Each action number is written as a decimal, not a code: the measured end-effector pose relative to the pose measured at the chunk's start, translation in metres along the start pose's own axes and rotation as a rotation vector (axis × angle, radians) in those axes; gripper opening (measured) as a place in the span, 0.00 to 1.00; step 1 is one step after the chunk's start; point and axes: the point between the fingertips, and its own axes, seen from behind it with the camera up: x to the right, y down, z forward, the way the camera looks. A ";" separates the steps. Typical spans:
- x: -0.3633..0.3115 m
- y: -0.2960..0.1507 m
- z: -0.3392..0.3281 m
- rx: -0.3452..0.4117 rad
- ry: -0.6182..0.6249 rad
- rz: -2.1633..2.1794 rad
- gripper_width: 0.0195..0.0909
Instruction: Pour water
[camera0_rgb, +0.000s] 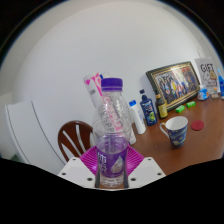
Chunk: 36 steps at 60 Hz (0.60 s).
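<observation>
Nearest to us, the gripper (112, 170) has its two fingers closed on a bottle (111, 130), the magenta pads (100, 158) pressing its lower body from either side. We see no gap between pads and plastic, so we judge this a firm hold. The bottle is clear, with a purple cap (112, 86) and a purple label band, and its long axis stands upright, straight up from between the fingers. It appears lifted off the table (170, 160), though its base is hidden behind the fingers, so we cannot be sure.

Just beyond, to the right and lower than the cap, stands a mug (177, 130) with a dark pattern, mouth up, on the wooden table. This is the relation the pour turns on: the mug lies ahead and to the right of the bottle, well apart from it, so we expect the bottle must travel right and then tip rightward.

We note the cap looks on, which would block pouring.

Farther back stand small bottles (143, 110), a framed picture (173, 84) against the wall, and a chair (74, 138) to the left.
</observation>
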 end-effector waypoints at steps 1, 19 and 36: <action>-0.001 -0.008 0.001 0.008 -0.008 0.036 0.17; 0.015 -0.109 0.044 0.082 -0.185 0.871 0.17; 0.055 -0.109 0.077 0.040 -0.282 1.484 0.17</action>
